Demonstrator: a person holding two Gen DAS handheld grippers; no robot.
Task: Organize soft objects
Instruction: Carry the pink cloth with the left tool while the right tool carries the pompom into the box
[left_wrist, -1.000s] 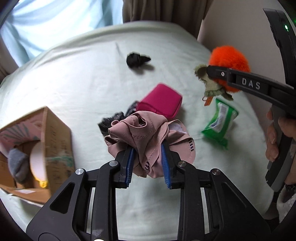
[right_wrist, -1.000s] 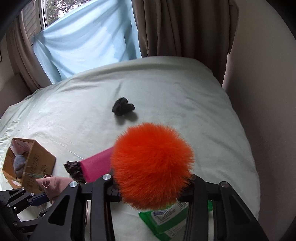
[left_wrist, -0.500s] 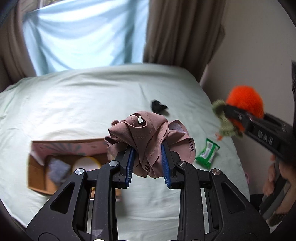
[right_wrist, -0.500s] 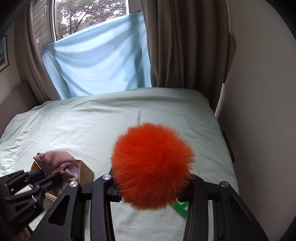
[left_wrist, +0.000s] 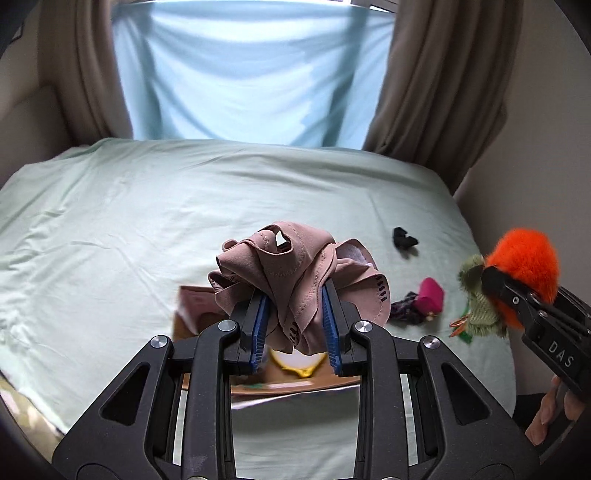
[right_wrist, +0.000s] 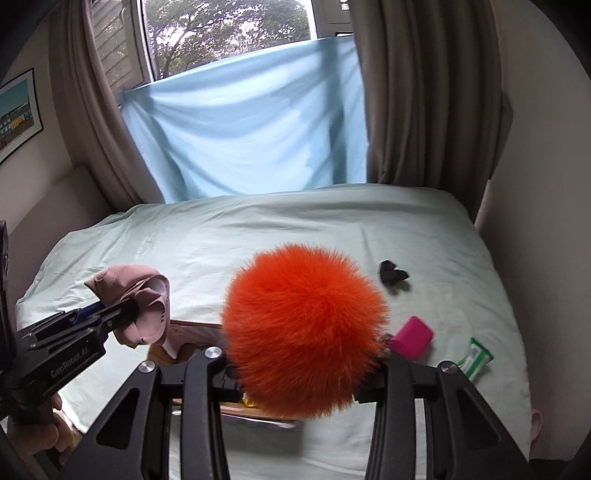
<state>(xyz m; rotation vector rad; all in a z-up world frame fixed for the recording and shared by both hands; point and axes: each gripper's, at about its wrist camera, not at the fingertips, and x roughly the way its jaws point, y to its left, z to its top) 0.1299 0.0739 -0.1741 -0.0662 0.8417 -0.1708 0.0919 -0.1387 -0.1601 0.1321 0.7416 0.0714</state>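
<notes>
**A:** Over the cardboard box (left_wrist: 192, 314), at the left, what was the left gripper (left_wrist: 294, 328) doing?

**B:** Its blue pads were clamped on the pink garment (left_wrist: 295, 273), held above the box. Something pale and yellow already lay inside, so I judged sorting partly done.

**A:** And further right?

**B:** The right gripper (right_wrist: 306, 369) was closed on the orange pompom toy (right_wrist: 304, 328), raised over the bed (right_wrist: 258, 229). A patterned dark item (left_wrist: 406, 308), magenta pouch (right_wrist: 412, 338), black bundle (right_wrist: 391, 273) and green packet (right_wrist: 474, 358) were left on the sheet.

**A:** Any writing?

**B:** "GenRobot.AI" on the left tool, "DAS" on the right. The packet's print was unreadable.
</notes>
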